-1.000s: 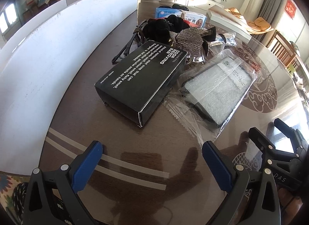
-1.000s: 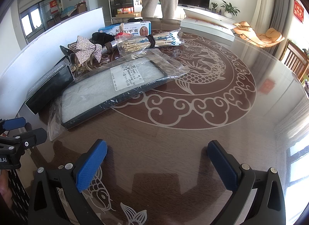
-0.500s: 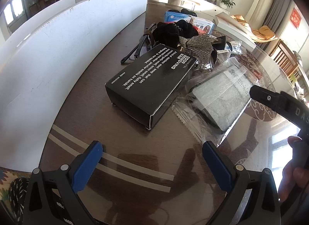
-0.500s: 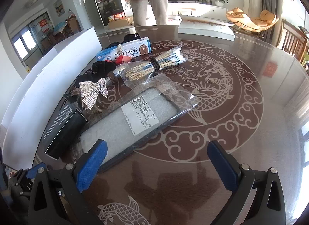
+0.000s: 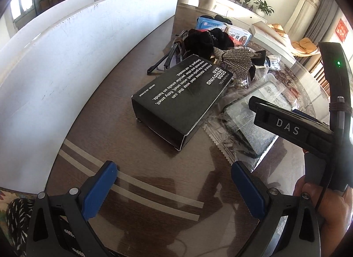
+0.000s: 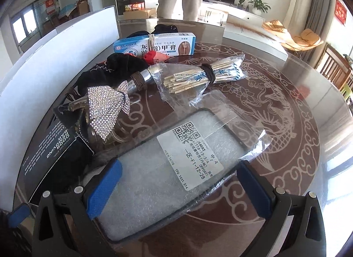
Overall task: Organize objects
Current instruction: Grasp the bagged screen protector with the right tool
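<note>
Sunlit glass covers the round dragon-patterned table (image 6: 275,102), and on it the bagged phone case (image 6: 158,182) lies flat, its near half between the spread blue pads of the right gripper (image 6: 178,188), which holds nothing. Beside the case on its left sits the black soap box (image 5: 181,100), with the rhinestone bow (image 6: 106,111) just beyond the case. Farther past the case lie the bagged sticks (image 6: 198,76) and blue ointment carton (image 6: 154,46). Left gripper (image 5: 174,190), jaws wide and empty, hangs short of the box.
</note>
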The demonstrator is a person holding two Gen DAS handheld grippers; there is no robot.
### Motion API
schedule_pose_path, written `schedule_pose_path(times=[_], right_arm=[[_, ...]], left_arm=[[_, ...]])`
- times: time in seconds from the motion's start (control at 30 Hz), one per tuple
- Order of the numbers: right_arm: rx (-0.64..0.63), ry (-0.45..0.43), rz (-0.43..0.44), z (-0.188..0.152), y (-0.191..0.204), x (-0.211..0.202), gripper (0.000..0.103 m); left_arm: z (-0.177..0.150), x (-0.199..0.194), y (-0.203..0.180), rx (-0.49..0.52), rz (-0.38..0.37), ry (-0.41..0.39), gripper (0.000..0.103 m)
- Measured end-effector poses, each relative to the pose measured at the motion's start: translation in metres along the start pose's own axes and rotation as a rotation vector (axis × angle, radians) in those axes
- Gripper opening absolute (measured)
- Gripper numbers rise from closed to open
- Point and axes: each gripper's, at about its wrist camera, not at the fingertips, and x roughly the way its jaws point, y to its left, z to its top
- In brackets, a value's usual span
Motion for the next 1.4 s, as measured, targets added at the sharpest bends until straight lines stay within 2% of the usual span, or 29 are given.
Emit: schedule_pose_path(times=[0.17,0.3,0.43,0.47,0.53,0.67,0.77,0.83,0.93,1.0,1.07,1.2,1.4], right_arm=[[0.026,0.0,0.072,-0.01,-0.021,-0.001,0.103],[0.011,-0.012,0.07,-0.02,-0.041,-0.007,0.103],[0.085,0.029,-0.006,-0.015,-0.062,-0.019,0.103],[0.101,0.022,0.004,-0.013,-0.063,-0.024,0.103],[0.135,0.023,0.015,-0.009,-0.06,-0.032,0.103],[0.234,0.101,0.038,-0.002,-0.045,-0.018,0.103],[0.274,0.091,0.032,0.01,-0.027,-0.007,0.103],[0.261,0.093,0.014,0.018,-0.012,0.002,0.103],[0.186,0.111,-0.065,0.024,0.01,0.015,0.103],[0.132,0.073,-0.077,0.021,0.015,0.017,0.103],[0.065,0.023,-0.049,0.011,0.012,0.015,0.103],[-0.009,-0.038,0.01,-0.016,-0.017,0.004,0.103],[-0.048,-0.036,0.03,-0.049,-0.069,-0.019,0.103]], left_arm=[[0.001,0.002,-0.001,0.008,0.006,0.001,0.103],[0.001,0.0,0.001,-0.004,0.006,0.0,0.103],[0.001,0.0,0.003,-0.022,-0.005,-0.004,0.103],[0.001,-0.001,0.004,-0.025,-0.007,-0.005,0.103],[0.002,-0.001,0.005,-0.035,-0.007,-0.008,0.103],[0.003,-0.002,0.011,-0.062,-0.006,-0.017,0.103],[0.003,-0.005,0.014,-0.079,-0.003,-0.037,0.103],[0.004,-0.007,0.015,-0.082,0.002,-0.047,0.103],[0.004,-0.006,0.012,-0.073,0.007,-0.045,0.103],[0.004,-0.005,0.01,-0.06,0.008,-0.042,0.103],[0.004,-0.004,0.008,-0.049,0.01,-0.042,0.103],[0.004,-0.004,0.007,-0.042,-0.001,-0.042,0.103],[0.006,-0.001,0.006,-0.041,-0.021,-0.032,0.103]])
